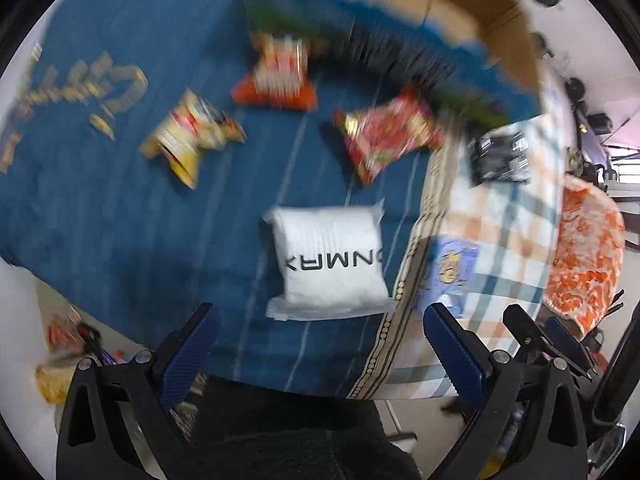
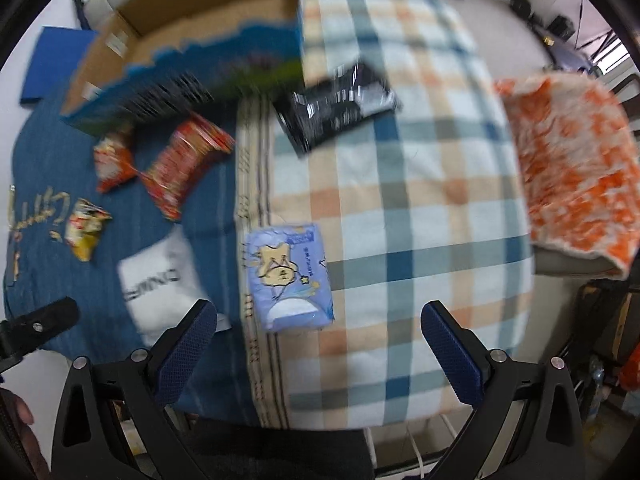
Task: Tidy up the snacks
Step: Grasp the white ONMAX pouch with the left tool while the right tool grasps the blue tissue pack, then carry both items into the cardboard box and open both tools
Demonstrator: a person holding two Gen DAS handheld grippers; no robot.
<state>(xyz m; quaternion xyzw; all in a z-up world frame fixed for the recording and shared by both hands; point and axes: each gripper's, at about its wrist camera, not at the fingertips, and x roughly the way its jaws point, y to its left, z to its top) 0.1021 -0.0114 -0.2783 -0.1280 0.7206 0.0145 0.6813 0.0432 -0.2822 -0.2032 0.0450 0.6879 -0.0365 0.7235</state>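
Both grippers hang empty above the bed with their fingers spread wide, nothing between the blue pads, which reads as a search for the next packet rather than a carry. Just ahead of the left gripper (image 1: 320,356), and nearest to it, lies the white packet (image 1: 330,260) with black lettering, flat on the blue blanket (image 1: 100,208); it sits roughly centred between the fingers, so it looks the likeliest pick. Just ahead of the right gripper (image 2: 318,354) the lilac cartoon packet (image 2: 289,280) lies flat on the checked blanket (image 2: 420,220), slightly toward its left finger. Farther out from the left gripper the yellow packet (image 1: 192,136), the orange-red packet (image 1: 278,76) and the red packet (image 1: 390,134) lie scattered and apart, and a black packet (image 1: 500,154) rests off to the right on the check. Beyond them all stands the open cardboard box (image 1: 460,4), a large blue-green bag (image 2: 192,84) at its mouth, probably where the snacks are being gathered. Motion blur hides finer detail.
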